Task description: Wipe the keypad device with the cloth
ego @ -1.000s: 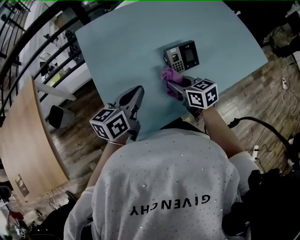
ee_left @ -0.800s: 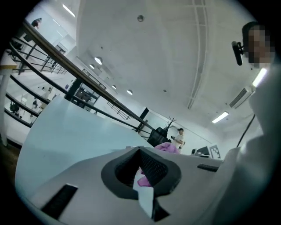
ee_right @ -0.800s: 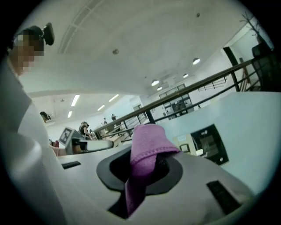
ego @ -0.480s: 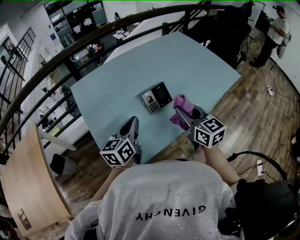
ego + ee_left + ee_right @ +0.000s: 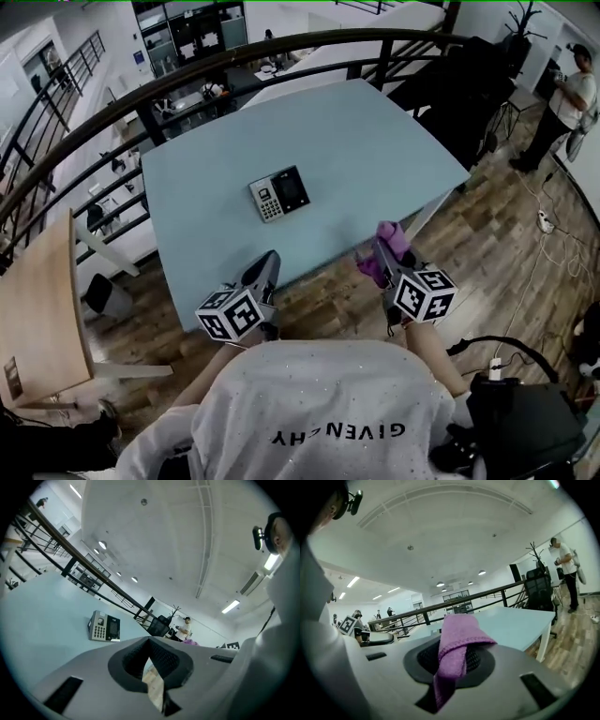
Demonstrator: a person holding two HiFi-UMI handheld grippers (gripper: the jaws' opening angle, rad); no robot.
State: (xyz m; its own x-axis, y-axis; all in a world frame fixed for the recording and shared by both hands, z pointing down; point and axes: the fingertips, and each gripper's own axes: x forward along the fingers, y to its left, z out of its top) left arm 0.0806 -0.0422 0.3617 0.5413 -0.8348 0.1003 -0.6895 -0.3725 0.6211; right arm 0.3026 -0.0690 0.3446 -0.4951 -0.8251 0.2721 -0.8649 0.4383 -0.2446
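The keypad device (image 5: 278,193), grey with a dark screen, lies flat near the middle of the light blue table (image 5: 375,141). In the left gripper view it (image 5: 104,626) sits far ahead on the left. My right gripper (image 5: 383,249) is shut on the purple cloth (image 5: 391,240), held off the table's near edge over the wooden floor. In the right gripper view the cloth (image 5: 457,641) folds over the right gripper (image 5: 453,645), clamped between its jaws. My left gripper (image 5: 266,266) hovers at the table's near edge, well short of the device. Nothing sits between the shut jaws of the left gripper (image 5: 151,645).
A black railing (image 5: 234,58) curves behind the table. A person (image 5: 565,101) stands at the far right by dark office chairs (image 5: 483,89). A wooden tabletop (image 5: 37,309) lies at the left, and cables (image 5: 548,220) run across the floor on the right.
Both grippers have drawn back from the keypad device toward me. The right one, still holding the cloth, has left the table's surface and now hangs past its near edge.
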